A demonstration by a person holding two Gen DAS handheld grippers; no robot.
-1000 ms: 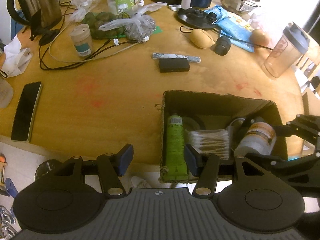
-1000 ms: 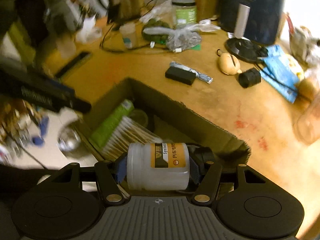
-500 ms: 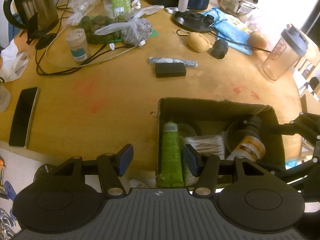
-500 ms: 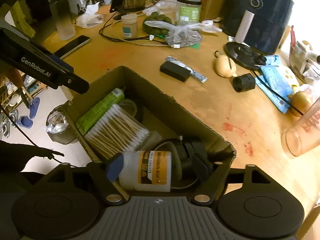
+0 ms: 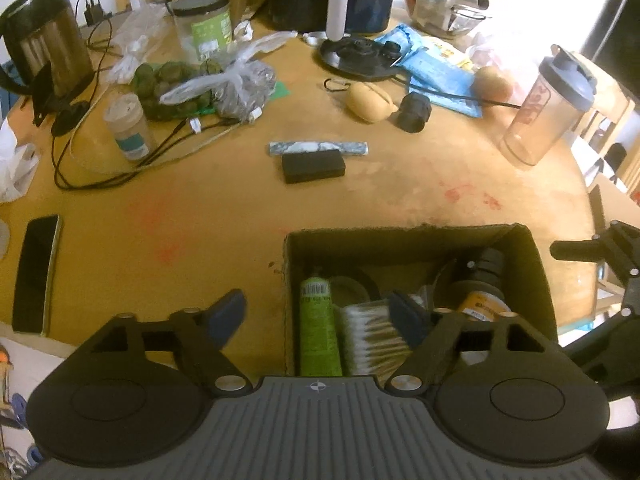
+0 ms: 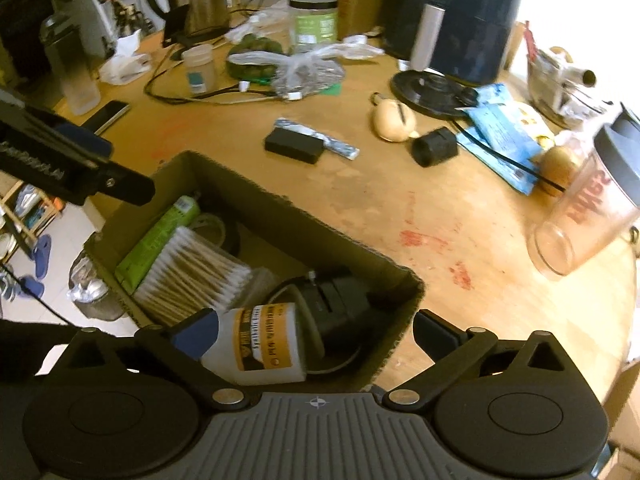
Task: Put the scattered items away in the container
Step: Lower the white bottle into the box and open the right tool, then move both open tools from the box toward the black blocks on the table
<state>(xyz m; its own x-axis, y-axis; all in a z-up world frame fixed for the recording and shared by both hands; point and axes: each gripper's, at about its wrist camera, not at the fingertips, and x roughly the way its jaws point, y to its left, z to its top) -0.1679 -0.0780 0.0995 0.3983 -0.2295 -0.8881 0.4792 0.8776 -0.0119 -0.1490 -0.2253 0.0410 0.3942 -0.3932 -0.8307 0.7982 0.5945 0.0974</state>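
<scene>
A cardboard box (image 5: 400,236) sits at the near table edge. It holds a green tube (image 5: 318,320), a pack of cotton swabs (image 5: 368,336) and a white bottle with an orange label (image 6: 264,344) lying on its side by a black part. My right gripper (image 6: 314,334) is open just above the box's near corner, with the bottle loose between its jaws. My left gripper (image 5: 316,314) is open and empty over the box's left wall. A black block (image 5: 313,166) and a foil strip (image 5: 318,147) lie on the table beyond the box.
A phone (image 5: 34,272) lies at the left edge. A shaker bottle (image 5: 548,108) stands at the right. Behind are a kettle (image 5: 44,40), cables (image 5: 120,168), a bag of greens (image 5: 192,88), a beige object (image 5: 368,100), a black cylinder (image 5: 416,112) and an air fryer (image 6: 452,12).
My right gripper has opened and let go of the white bottle, which now lies in the box. My left gripper stayed open and drew back a little.
</scene>
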